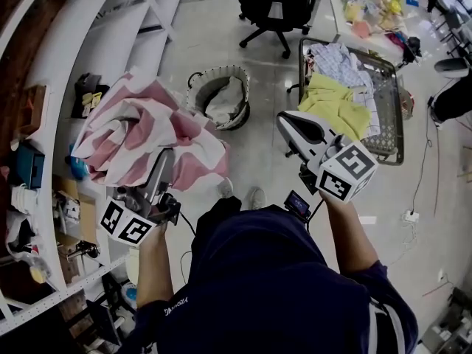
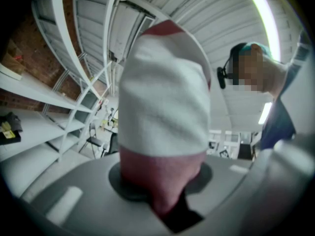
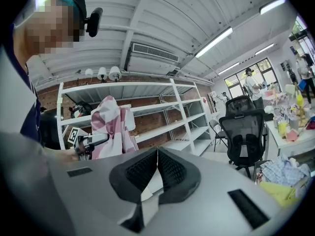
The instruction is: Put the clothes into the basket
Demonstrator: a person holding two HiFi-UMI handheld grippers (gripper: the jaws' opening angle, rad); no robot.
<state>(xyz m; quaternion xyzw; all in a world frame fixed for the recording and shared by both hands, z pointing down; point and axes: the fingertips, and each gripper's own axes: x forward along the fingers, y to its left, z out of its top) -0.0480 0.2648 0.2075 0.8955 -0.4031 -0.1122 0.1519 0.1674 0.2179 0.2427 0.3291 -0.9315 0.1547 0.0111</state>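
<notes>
A pink-and-white checked cloth [image 1: 144, 127] hangs bunched in the air at the left of the head view. My left gripper [image 1: 164, 159] is shut on its lower part; in the left gripper view the cloth [image 2: 165, 107] rises out of the closed jaws [image 2: 162, 191] and fills the middle. A round fabric basket [image 1: 198, 87] stands on the floor beyond it, with a pale cloth inside. My right gripper [image 1: 284, 122] is held up to the right of the basket. Its pads meet at the tip [image 3: 157, 154] with nothing between them. From there the cloth [image 3: 113, 124] shows at the left.
A wire cart [image 1: 391, 116] at the right holds a yellow garment [image 1: 335, 102] and a plaid shirt [image 1: 339, 61]. White shelves [image 1: 88, 35] with small items line the left side. An office chair [image 1: 276, 6] and a cluttered table [image 1: 369, 13] stand at the back.
</notes>
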